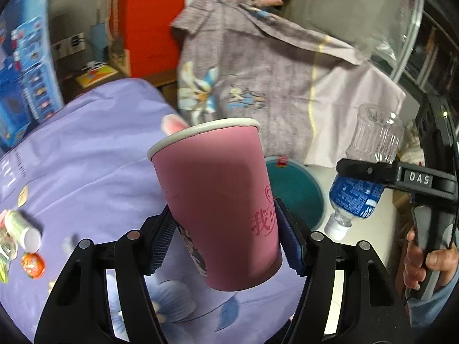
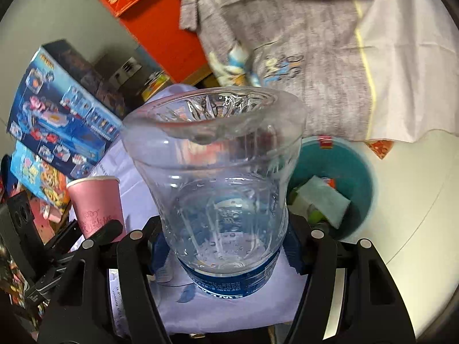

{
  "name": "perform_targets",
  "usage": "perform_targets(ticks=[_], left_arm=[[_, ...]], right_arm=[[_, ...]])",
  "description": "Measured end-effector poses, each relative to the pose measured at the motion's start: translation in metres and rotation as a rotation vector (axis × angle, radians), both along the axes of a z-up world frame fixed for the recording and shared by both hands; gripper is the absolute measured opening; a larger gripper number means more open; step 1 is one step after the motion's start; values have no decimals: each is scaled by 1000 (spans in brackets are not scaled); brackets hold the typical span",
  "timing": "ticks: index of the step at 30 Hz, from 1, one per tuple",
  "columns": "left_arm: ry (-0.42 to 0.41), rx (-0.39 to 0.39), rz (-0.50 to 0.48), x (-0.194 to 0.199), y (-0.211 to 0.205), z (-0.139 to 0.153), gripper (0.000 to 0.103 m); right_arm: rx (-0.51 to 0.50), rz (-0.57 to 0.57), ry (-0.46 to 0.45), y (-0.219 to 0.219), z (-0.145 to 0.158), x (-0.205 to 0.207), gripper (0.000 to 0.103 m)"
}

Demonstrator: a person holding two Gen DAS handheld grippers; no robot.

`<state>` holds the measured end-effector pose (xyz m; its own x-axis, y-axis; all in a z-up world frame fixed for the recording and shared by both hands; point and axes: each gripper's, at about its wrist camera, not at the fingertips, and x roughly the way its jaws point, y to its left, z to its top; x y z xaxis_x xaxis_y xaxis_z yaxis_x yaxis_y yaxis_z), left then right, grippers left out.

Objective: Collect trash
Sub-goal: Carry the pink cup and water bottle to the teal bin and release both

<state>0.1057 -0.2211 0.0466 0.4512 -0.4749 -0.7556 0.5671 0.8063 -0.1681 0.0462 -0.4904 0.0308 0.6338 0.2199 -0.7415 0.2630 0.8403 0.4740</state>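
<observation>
My left gripper [image 1: 226, 240] is shut on a pink paper cup [image 1: 218, 200], upright and slightly tilted, with blue pads on both sides of its lower half. My right gripper [image 2: 223, 246] is shut on a clear plastic water bottle [image 2: 218, 177] with a blue label, held cap down and base up. In the left wrist view that bottle [image 1: 364, 172] hangs in the right gripper [image 1: 370, 170] above white floor, beside a teal bin [image 1: 298, 195]. The right wrist view shows the bin [image 2: 361, 177] behind the bottle, with paper and green scraps inside. The cup [image 2: 96, 203] appears at left there.
A lilac flowered sheet [image 1: 94, 157] covers the surface below, with a small white bottle [image 1: 23, 229] and an orange sweet wrapper [image 1: 33, 265] at its left. Grey printed fabric [image 1: 258, 66] hangs behind. Blue toy boxes [image 2: 60, 120] and an orange box [image 1: 149, 28] stand at back left.
</observation>
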Motion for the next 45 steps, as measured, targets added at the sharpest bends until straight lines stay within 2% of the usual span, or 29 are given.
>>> perform_targets(ticks=[5,9,18,31,36,45], left_arm=[[3,26,-52,1,-41,-8,67],[20,44,-78,5,-65,-19,67],[77,94,-118,19,-108,-54,67],[137,153,-181,34,-156,-93,69],[142,173,-197,34,-166,-102,71],[174,166,-176,38,-158,-110,75]], right_arm=[[16,-75,-16,-42,-2,-16,62],[39,-105,14,-65,-19,-18,62],[81,-133,76,-89,-56,-10,62],[108,-167,143,-110,-95,-6,62],[110,-168,161,-112,-103,-2,62],[110,-154,190,-107,-113,7,62]])
